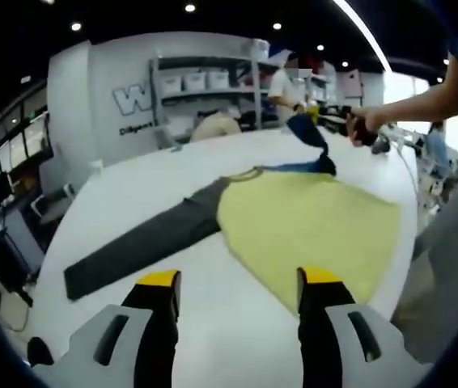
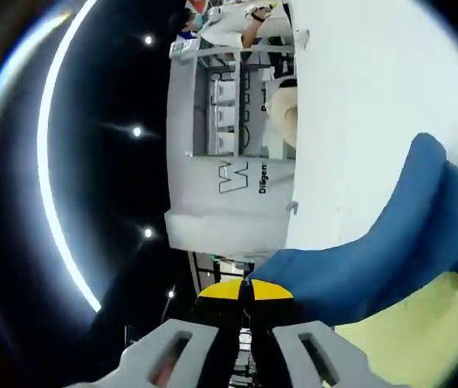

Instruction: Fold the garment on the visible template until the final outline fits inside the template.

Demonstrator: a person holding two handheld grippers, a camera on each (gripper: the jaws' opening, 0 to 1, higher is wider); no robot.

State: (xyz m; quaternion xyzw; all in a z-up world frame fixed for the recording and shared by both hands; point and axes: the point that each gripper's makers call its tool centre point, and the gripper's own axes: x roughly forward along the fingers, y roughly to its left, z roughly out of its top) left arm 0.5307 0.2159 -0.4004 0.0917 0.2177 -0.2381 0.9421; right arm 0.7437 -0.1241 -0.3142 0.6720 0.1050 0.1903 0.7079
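while right gripper [image 2: 245, 293] pinches blue sleeve [image 2: 391, 242], lifted.

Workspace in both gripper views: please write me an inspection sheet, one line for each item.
Surface: white table, mostly bare around the garment.
Job's things: garment with yellow body lying flat; grey sleeve stretched out flat; blue sleeve lifted off the table. No template outline can be made out.
Clutter: nothing seen on the table.
Grippers: left gripper open, above the table near the garment's edge, holding nothing. Right gripper shut on the blue sleeve.
Cables: cables at the table's far right edge, blurred.
Surroundings: white wall with lettering, shelves with boxes, ceiling lights, people standing behind.
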